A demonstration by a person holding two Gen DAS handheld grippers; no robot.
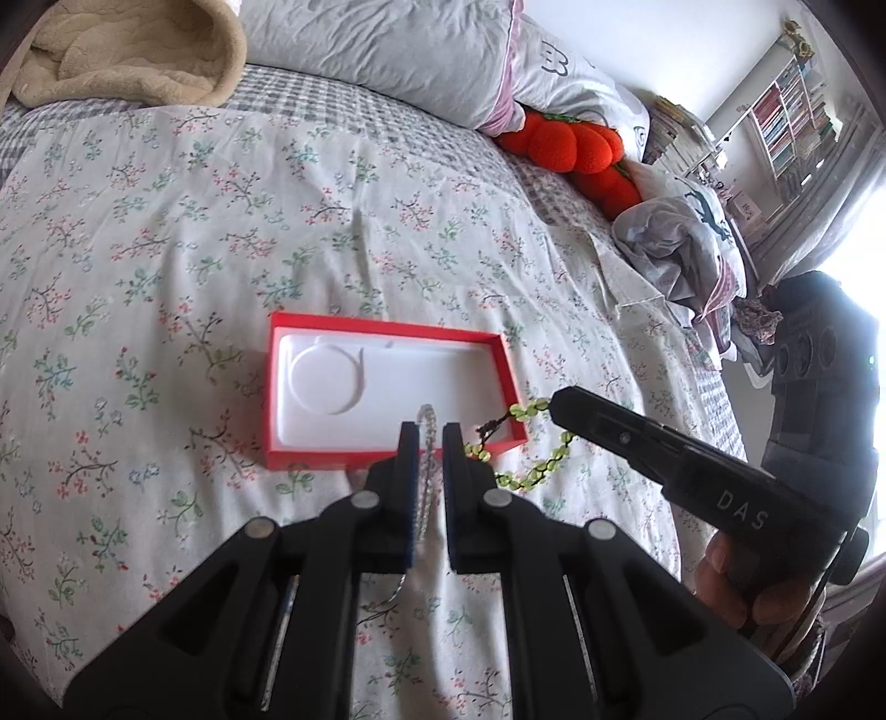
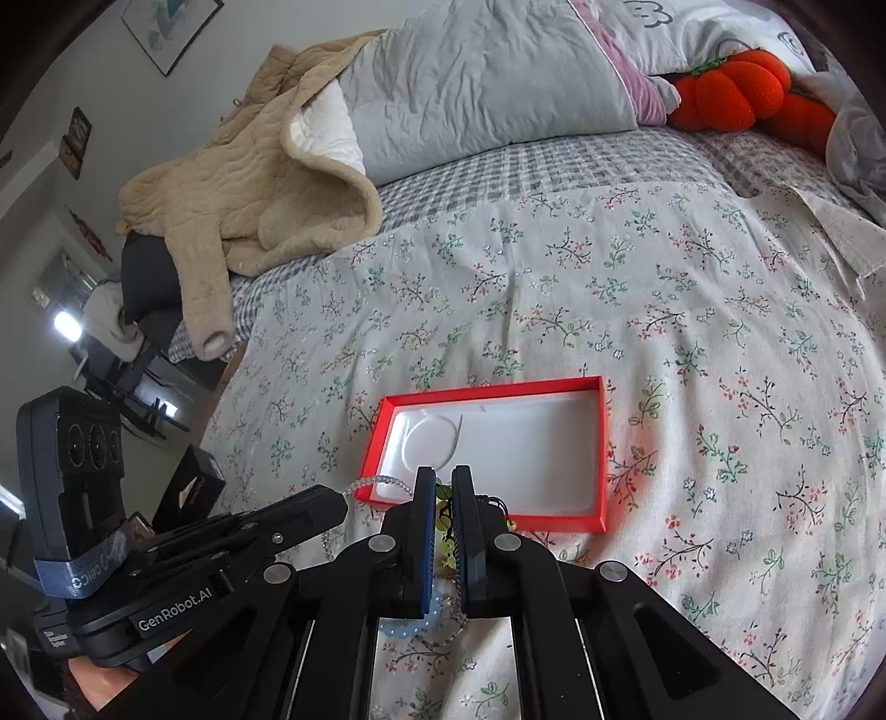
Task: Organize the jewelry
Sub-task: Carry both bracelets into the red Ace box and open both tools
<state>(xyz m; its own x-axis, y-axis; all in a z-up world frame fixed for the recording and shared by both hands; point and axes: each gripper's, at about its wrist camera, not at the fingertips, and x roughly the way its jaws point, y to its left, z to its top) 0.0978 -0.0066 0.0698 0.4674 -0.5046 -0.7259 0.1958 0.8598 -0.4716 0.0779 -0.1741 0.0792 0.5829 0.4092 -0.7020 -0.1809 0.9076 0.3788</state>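
An open red box with a white moulded insert lies on the floral bedspread; it also shows in the right wrist view. My left gripper is shut on a silver beaded bracelet, held at the box's near edge. My right gripper is shut on a green bead bracelet. In the left wrist view the right gripper holds the green bracelet just right of the box, its loop hanging. The silver bracelet shows over the box's near left corner.
A beige jacket, grey pillows and orange plush pumpkins lie at the bed's far side. Crumpled clothes sit at the right. A pale blue bead ring lies on the bedspread under my right gripper.
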